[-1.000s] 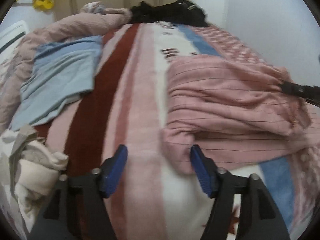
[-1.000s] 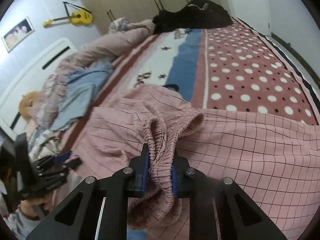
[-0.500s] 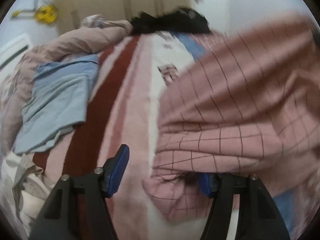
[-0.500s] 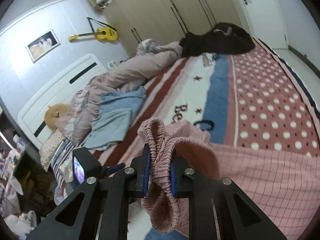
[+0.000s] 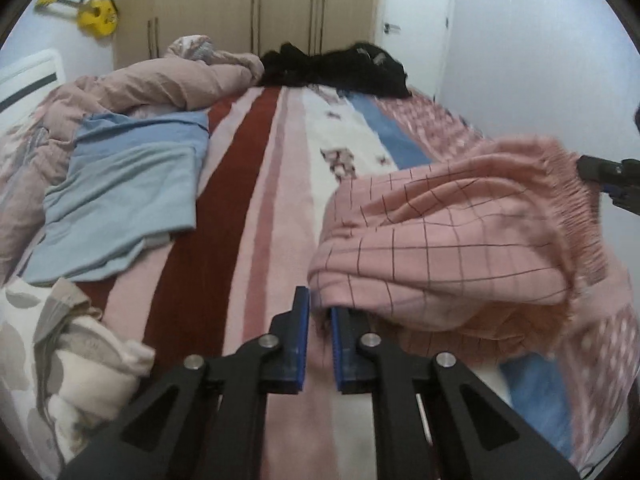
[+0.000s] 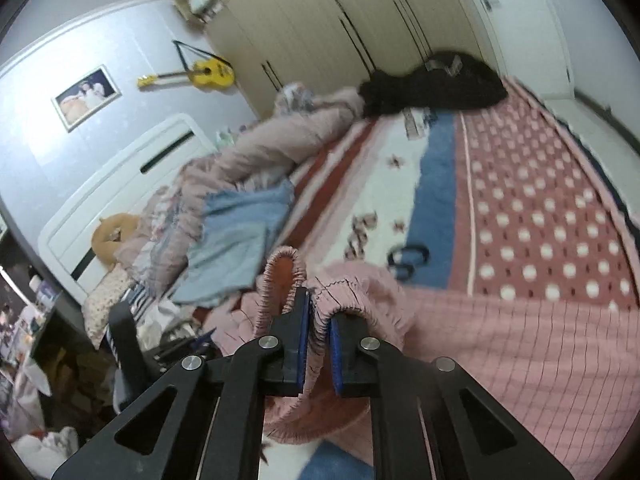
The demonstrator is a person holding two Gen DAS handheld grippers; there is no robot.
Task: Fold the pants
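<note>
Writing: dark lettering on the white stripe of the bedspread [image 6: 384, 200], too blurred to read
Left gripper [image 5: 318, 344]: low and near, level over the bed, jaws narrow, pinching a fold of the pants [image 5: 452, 248]
Right gripper [image 6: 318, 344]: raised, jaws narrow, clamped on the gathered elastic waistband [image 6: 286, 280]
Pants: pink, dark-checked, held up between both grippers at the bed's near right side, with part draped on the spotted area

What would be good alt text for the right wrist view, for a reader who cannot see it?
The right gripper has its jaws shut on the gathered elastic waistband of pink checked pants, held above a bed with a striped and dotted cover. Behind lie a blue garment and a yellow guitar on the wall.
</note>
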